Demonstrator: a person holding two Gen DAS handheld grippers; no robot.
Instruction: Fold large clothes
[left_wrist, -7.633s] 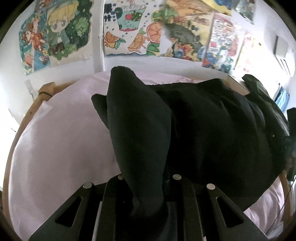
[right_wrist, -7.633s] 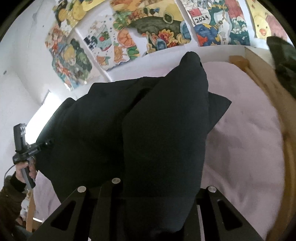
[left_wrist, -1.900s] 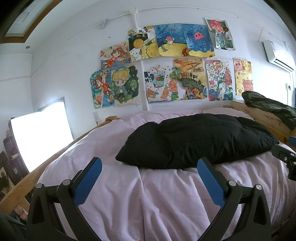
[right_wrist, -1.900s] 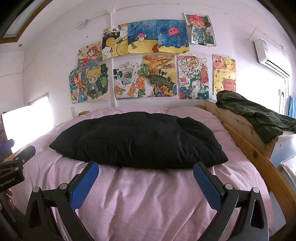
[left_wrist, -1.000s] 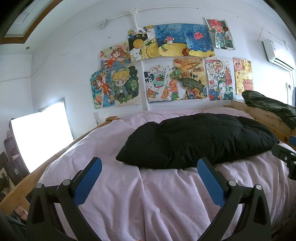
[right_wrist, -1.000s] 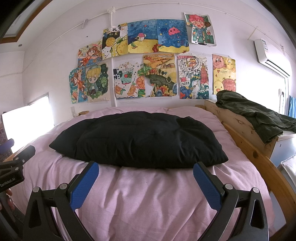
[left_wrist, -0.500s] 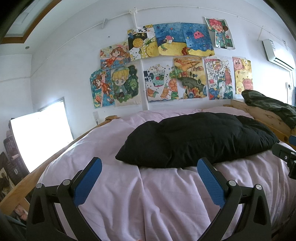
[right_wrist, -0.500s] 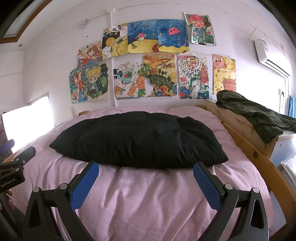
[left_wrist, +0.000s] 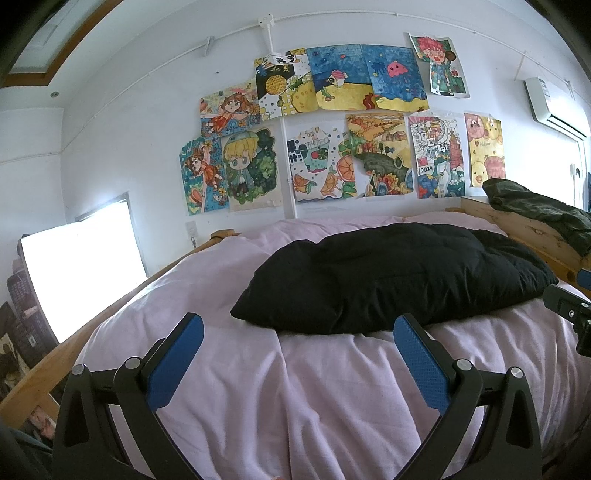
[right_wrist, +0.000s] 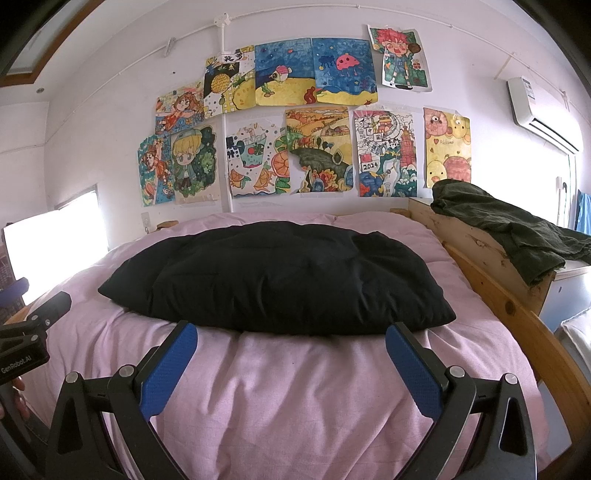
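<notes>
The left claw (left_wrist: 298, 349) is hanging released above the near part of the bed, its two blue-padded fingers (left_wrist: 176, 361) spread wide with nothing between them. The right claw (right_wrist: 291, 356) is hovering in the same way, fully spread and gripping nothing, its blue pads (right_wrist: 413, 371) framing bare bedding. Each claw is showing at the edge of the other's view: the right one is poking in at the far right of the left wrist view, the left one at the far left of the right wrist view.

Just beyond both sets of fingertips, the black garment (right_wrist: 280, 277) is lying folded into a thick, puffy oblong across the middle of the bed, apart from either claw. It is resting on the pink sheet (right_wrist: 295, 398), which is wrinkling toward the near edge.

The wooden bed frame (right_wrist: 517, 325) is running along the right side. On the wooden ledge beyond it, a dark green garment (right_wrist: 509, 225) is sitting in a crumpled heap. Colourful drawings (right_wrist: 317, 147) are covering the white wall behind the bed, an air conditioner (right_wrist: 535, 114) is hanging at upper right, and a bright window (left_wrist: 81, 266) is glaring at left.
</notes>
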